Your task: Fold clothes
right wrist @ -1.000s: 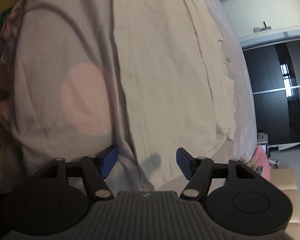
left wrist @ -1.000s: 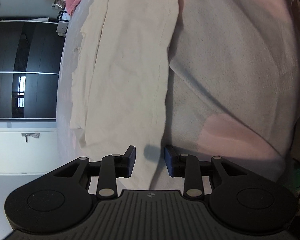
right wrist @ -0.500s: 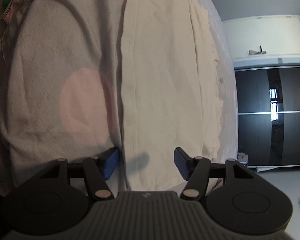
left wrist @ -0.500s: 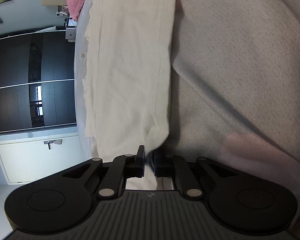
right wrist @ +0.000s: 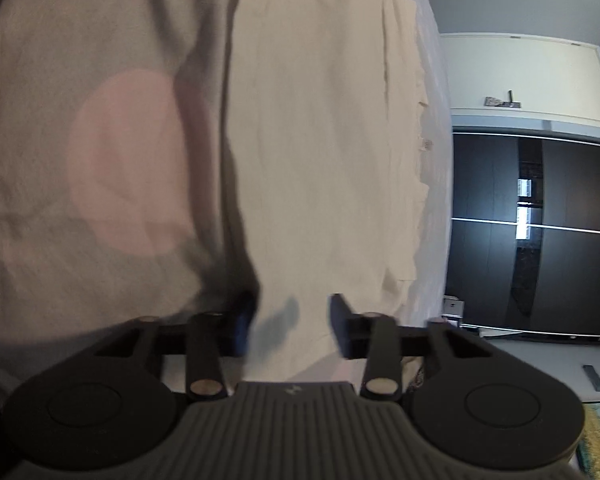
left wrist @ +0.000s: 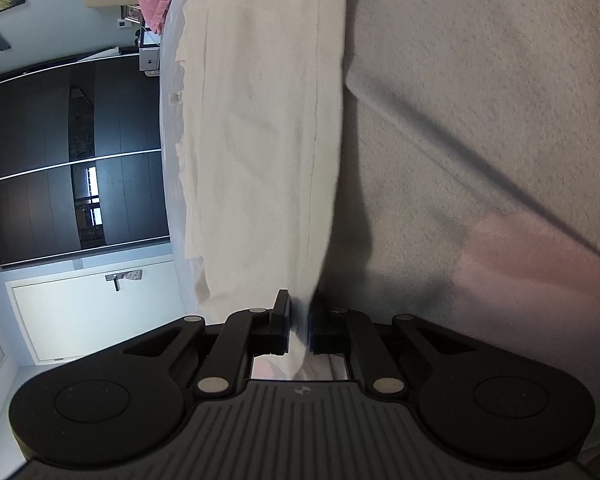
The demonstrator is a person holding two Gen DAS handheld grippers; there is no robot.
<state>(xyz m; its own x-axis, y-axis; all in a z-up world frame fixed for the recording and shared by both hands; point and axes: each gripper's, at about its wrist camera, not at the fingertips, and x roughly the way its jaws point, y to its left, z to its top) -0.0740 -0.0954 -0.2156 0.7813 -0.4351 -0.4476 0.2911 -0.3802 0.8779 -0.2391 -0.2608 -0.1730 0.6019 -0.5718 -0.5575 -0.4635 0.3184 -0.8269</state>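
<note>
Left wrist view shows the left gripper (left wrist: 299, 326) clamped on the cream cotton garment's (left wrist: 260, 128) lower-centre corner, while the right gripper (right wrist: 292, 322) stands apart over the same cloth.

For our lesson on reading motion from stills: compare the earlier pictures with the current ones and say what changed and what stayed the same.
The left gripper moved in and its jaws closed on the corner of the cream fabric garment, which they had only straddled one second ago. The right gripper stays open over its end of the garment, jaws slightly narrower. The grey bedspread with pink circles has not moved.
</note>
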